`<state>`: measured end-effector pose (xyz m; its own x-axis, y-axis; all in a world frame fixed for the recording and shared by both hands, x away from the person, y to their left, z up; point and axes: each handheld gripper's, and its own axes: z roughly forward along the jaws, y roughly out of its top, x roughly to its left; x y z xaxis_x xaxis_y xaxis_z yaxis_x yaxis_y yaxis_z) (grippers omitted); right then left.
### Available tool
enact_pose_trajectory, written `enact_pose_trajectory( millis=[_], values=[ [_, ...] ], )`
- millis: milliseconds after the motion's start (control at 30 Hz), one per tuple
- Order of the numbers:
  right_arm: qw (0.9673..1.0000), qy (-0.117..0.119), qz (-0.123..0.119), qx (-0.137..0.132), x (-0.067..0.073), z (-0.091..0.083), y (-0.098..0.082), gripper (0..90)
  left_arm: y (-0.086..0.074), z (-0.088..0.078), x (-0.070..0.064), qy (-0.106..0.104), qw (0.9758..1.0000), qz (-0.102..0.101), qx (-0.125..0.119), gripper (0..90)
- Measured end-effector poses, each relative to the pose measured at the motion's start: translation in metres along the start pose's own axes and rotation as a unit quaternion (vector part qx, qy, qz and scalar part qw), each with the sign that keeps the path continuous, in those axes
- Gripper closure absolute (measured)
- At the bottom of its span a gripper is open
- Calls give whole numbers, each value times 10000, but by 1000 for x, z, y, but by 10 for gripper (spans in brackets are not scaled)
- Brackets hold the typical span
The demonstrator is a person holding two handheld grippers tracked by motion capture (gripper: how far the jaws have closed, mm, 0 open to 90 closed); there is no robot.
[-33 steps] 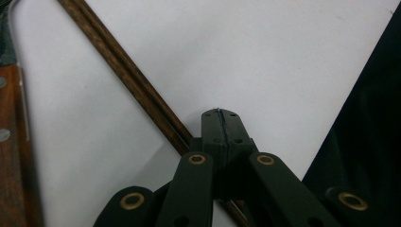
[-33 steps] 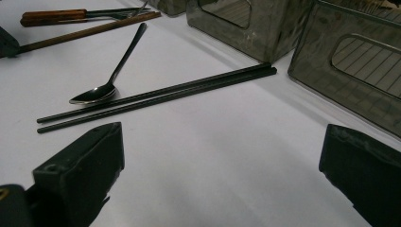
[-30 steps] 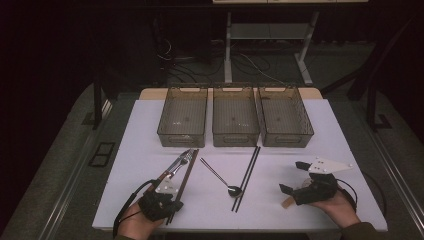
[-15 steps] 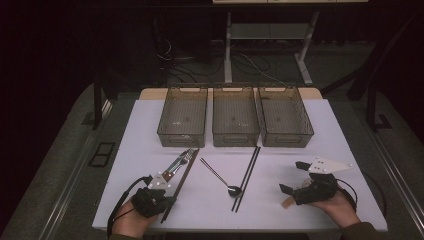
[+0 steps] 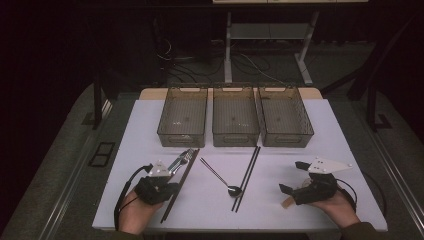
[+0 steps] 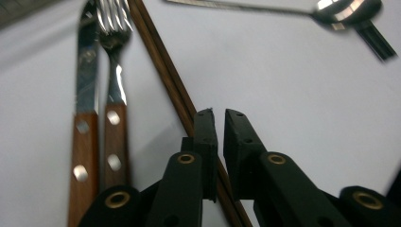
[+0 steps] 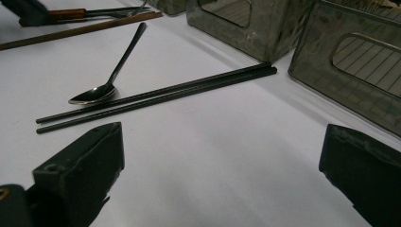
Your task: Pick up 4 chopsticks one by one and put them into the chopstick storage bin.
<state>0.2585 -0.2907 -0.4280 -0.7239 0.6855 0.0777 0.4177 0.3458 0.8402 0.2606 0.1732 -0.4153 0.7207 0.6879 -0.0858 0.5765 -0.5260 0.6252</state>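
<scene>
At the left of the table, the left gripper hovers over the brown chopsticks, its fingers nearly clenched with a thin gap just opening and nothing between them. A knife and fork lie just beside the chopsticks. Mid-table are a spoon and black chopsticks. The right gripper rests with fingers spread wide, released.

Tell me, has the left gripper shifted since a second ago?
Yes. In the high view the left gripper has slid up along the brown chopsticks toward the left bin; its jaws have just been opening slightly, nothing between them.
</scene>
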Motion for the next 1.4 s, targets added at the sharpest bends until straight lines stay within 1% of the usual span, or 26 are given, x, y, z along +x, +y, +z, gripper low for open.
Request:
enact_pose_trajectory(
  millis=[67, 133, 167, 200, 233, 300, 400, 433, 467, 500, 533, 600, 633, 767, 833, 900, 967, 1200, 1233, 1333, 1367, 1400],
  values=[
    [10000, -5, 15, 0, 0, 0, 0, 10, 7, 5, 5, 20, 9999, -94, -62, 775],
    [10000, -3, 12, -4, 0, 0, 0, 10, 14, 12, 9, 104, 9997, -178, -117, 727],
    [10000, -3, 17, 1, 0, 0, 0, 10, 18, 15, 11, 101, 9997, -201, -102, 721],
    [10000, -4, 9, -2, 0, 0, 0, 10, 21, 19, 13, 103, 9995, -273, -149, 712],
    [10000, 0, 12, 2, 0, 0, 0, 10, 24, 23, 15, 134, 9994, -308, -118, 701],
    [10000, 0, 12, 4, 0, 0, 0, 10, 30, 31, 19, 190, 9993, -312, -57, 688],
    [10000, 1, 27, -4, 0, 0, 0, 10, 35, 43, 21, 227, 9991, -349, 27, 679],
    [10000, 1, 26, -3, 0, 0, 0, 10, 37, 46, 22, 299, 9990, -315, 87, 670],
    [10000, 2, 25, -1, 0, 0, 0, 10, 38, 48, 22, 293, 9991, -290, 91, 668],
    [10000, 0, 23, 4, 0, 0, 0, 10, 38, 50, 22, 304, 9990, -310, 113, 669],
    [10000, 4, 18, 4, 0, 0, 0, 10, 39, 51, 22, 339, 9990, -239, 159, 670],
    [10000, 8, 3, 4, 0, 0, 0, 10, 38, 52, 22, 363, 9989, -243, 177, 678],
    [10000, 12, 2, 3, 0, 0, 0, 10, 38, 53, 22, 402, 9988, -195, 210, 680],
    [10000, 13, -7, 4, 0, 0, 0, 10, 38, 53, 23, 431, 9987, -160, 206, 706],
    [10000, 10, -8, 2, 1, 0, 0, 10, 38, 53, 23, 396, 9989, -156, 207, 721],
    [10000, 16, -14, 7, 1, 0, 0, 10, 38, 53, 23, 389, 9990, -102, 201, 726],
    [10000, 14, -13, 16, 1, 0, 0, 10, 39, 54, 22, 342, 9992, -94, 194, 729],
    [10000, 11, -15, 7, 1, 0, 0, 10, 41, 57, 17, 218, 9996, 52, 189, 739],
    [10000, 14, -15, 6, 1, 0, 0, 10, 41, 57, 16, 225, 9996, 61, 180, 740],
    [10000, 10, -14, 7, 1, 0, 0, 10, 42, 59, 13, 157, 9997, 117, 151, 741],
    [10000, 9, -11, 8, 1, 0, 0, 10, 43, 59, 13, 122, 9997, 181, 146, 742],
    [10000, 11, -14, 7, 1, 0, 0, 10, 43, 60, 12, 80, 9997, 183, 160, 744]
  ],
)
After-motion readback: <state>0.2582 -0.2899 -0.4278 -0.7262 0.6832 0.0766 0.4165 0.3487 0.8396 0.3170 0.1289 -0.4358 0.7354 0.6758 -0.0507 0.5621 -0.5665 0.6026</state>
